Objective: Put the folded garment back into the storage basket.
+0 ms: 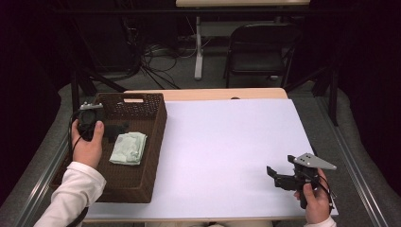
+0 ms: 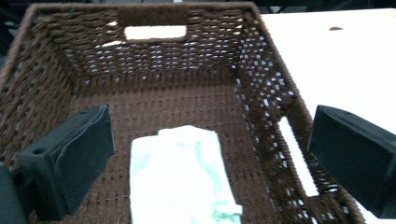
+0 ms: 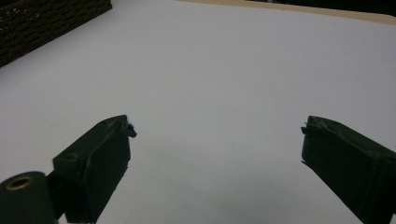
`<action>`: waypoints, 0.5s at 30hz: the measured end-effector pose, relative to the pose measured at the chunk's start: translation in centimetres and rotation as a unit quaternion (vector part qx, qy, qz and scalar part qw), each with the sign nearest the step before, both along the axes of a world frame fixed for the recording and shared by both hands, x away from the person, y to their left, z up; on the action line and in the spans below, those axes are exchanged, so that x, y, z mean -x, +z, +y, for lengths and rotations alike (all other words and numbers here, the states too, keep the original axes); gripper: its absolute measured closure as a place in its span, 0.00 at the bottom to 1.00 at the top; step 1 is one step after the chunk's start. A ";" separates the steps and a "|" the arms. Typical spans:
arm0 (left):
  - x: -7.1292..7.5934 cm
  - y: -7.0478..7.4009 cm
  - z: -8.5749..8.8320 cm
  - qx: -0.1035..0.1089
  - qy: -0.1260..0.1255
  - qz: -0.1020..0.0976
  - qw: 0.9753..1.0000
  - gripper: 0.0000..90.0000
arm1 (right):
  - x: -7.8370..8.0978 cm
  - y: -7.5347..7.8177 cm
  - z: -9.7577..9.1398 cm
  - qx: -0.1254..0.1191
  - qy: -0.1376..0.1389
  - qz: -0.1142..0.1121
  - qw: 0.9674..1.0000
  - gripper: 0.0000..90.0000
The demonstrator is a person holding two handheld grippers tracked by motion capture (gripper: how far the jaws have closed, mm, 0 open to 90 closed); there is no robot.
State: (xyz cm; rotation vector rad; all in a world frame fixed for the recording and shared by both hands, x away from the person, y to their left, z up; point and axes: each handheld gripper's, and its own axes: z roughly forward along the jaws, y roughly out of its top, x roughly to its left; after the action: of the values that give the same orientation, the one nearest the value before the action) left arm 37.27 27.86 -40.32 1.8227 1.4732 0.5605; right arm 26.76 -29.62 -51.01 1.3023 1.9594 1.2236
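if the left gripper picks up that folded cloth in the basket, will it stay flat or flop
The cloth looks thin and softly folded, so it would likely droop and unfold. It probably weighs little. On the rough weave of the basket, a push would likely bunch it rather than slide it.

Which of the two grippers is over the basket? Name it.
The left gripper. Its open jaws hang above the folded pale green cloth inside the brown wicker basket, while the right gripper sits over the bare white table surface.

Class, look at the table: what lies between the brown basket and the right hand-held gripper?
Nothing: in the high view, only bare white tabletop stretches from the basket to the right hand-held gripper.
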 end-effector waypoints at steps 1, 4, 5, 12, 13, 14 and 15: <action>0.0 0.1 -0.2 -0.001 -0.001 -0.003 1.000 0.00 | 0.0 0.0 0.0 0.000 0.000 -0.001 1.000 0.08; 0.2 0.4 -1.2 -0.001 -0.015 -0.007 1.000 0.00 | 0.0 0.0 0.0 0.001 -0.001 -0.001 1.000 0.08; 0.2 0.5 -1.4 0.000 -0.020 -0.006 1.000 0.00 | 0.0 0.0 0.0 0.000 -0.001 -0.001 1.000 0.08; 0.5 1.1 -3.2 0.014 -0.050 -0.008 0.999 0.00 | 0.0 0.1 0.0 -0.001 -0.002 -0.003 1.000 0.08; 0.5 1.1 -3.2 0.014 -0.050 -0.008 0.999 0.00 | 0.1 0.1 0.0 -0.003 -0.001 -0.002 1.000 0.08; 0.6 1.2 -3.5 0.013 -0.053 -0.007 0.998 0.00 | 0.1 0.1 0.0 -0.003 -0.001 -0.002 1.000 0.08; 0.6 1.2 -3.7 0.013 -0.059 -0.006 0.998 0.00 | 0.1 0.1 0.0 -0.003 -0.001 -0.002 1.000 0.08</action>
State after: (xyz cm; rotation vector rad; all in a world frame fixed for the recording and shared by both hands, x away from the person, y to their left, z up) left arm 36.68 24.11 -39.11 1.8683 1.3496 0.4915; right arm 26.69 -29.60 -50.93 1.3022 1.9527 1.2306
